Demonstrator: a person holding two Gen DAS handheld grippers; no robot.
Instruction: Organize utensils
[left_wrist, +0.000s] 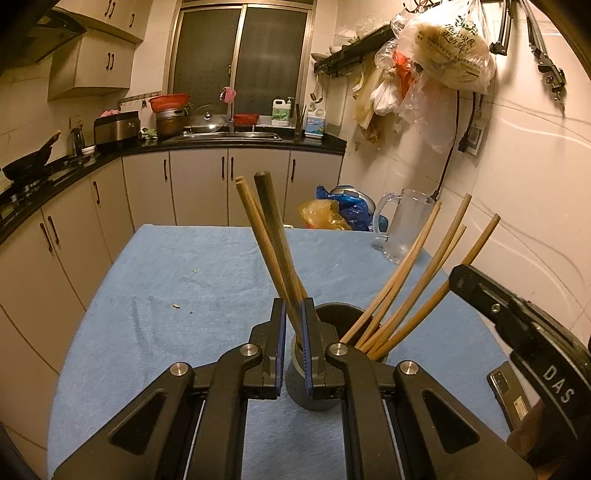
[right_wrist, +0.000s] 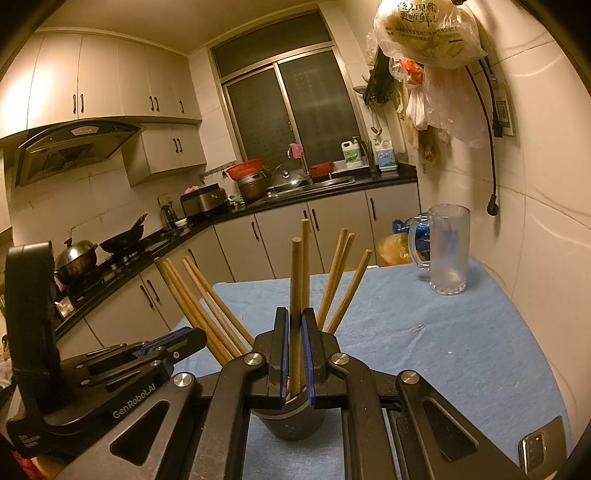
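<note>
A dark round utensil cup stands on the blue cloth, also in the right wrist view. My left gripper is shut on a bundle of wooden chopsticks with a dark one among them, held upright over the cup's rim. Several more chopsticks lean right inside the cup. My right gripper is shut on two upright chopsticks whose lower ends are in the cup. The left gripper's body shows at the left, with its chopsticks.
A frosted glass mug stands at the table's far right by the wall. A phone lies at the near right edge. Kitchen counters, stove and sink run along the left and back. Plastic bags hang on the right wall.
</note>
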